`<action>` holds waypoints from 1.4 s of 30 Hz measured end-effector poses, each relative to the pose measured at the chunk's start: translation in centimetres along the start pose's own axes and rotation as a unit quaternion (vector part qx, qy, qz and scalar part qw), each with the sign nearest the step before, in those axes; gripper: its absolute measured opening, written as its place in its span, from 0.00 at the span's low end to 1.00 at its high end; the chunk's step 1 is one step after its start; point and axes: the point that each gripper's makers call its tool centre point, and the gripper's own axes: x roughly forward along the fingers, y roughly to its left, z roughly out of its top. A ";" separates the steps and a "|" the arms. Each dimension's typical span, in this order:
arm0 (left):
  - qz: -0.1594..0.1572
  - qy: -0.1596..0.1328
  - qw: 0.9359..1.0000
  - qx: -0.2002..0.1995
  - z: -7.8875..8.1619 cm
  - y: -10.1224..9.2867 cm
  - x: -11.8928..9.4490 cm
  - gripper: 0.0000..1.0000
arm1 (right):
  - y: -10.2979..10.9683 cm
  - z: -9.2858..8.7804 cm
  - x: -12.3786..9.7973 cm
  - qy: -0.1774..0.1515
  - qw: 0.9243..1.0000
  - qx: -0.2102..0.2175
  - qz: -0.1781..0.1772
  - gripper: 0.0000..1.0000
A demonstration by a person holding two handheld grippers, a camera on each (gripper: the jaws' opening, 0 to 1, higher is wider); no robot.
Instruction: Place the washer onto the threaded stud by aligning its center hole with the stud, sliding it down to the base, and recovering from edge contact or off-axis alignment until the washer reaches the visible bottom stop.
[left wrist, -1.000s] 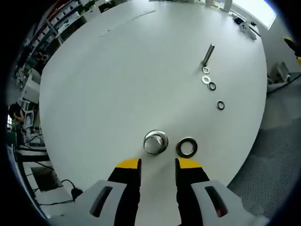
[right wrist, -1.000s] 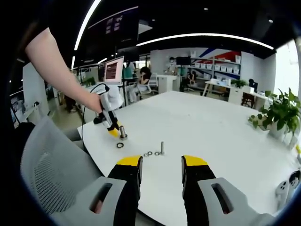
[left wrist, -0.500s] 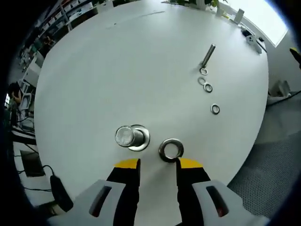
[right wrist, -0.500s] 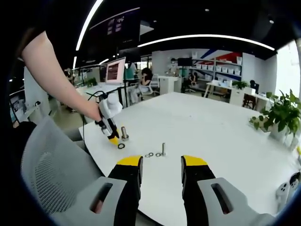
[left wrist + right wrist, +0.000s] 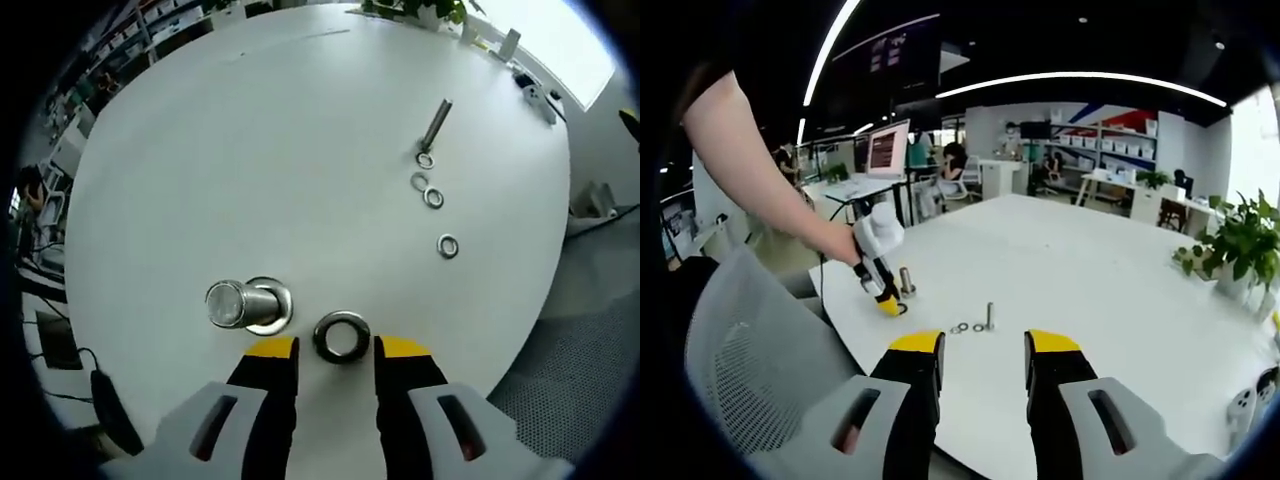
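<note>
A large steel washer (image 5: 342, 319) lies flat on the white table (image 5: 300, 150), right between the yellow tips of my left gripper (image 5: 337, 348), which is open. The threaded stud (image 5: 240, 303) stands upright on its round base just left of the washer. In the right gripper view the left gripper (image 5: 890, 305) points down at the table edge beside the stud (image 5: 906, 282), held by a person's arm (image 5: 760, 150). My right gripper (image 5: 984, 345) hovers open well back from the table, with nothing between its fingers.
A small bolt (image 5: 435, 122) stands farther across the table, with several small washers (image 5: 434, 197) in a line near it; both also appear in the right gripper view, bolt (image 5: 989, 315). A mesh chair (image 5: 750, 370) sits at the table's near edge. A potted plant (image 5: 1240, 245) stands on the right.
My left gripper has shifted right and closer to the table, so the large washer now lies between its tips and the stud sits off to the left. The right gripper has barely moved.
</note>
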 end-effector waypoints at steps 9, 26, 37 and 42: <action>0.023 0.007 0.999 0.042 0.2 -0.1 0.3 0.24 | -0.1 0.0 0.0 0.000 1.000 -0.001 -0.003 0.34; 0.010 0.049 0.997 0.058 -2.2 0.4 0.1 0.21 | 0.1 0.0 0.0 -0.001 1.000 -0.003 0.001 0.34; 0.008 0.078 0.994 0.074 -2.4 0.2 0.3 0.22 | 0.0 -0.1 -0.1 0.000 1.000 -0.001 -0.002 0.34; 0.010 0.097 0.992 0.076 -2.4 0.1 0.5 0.22 | 0.1 -0.1 -0.1 0.000 1.000 -0.001 0.000 0.34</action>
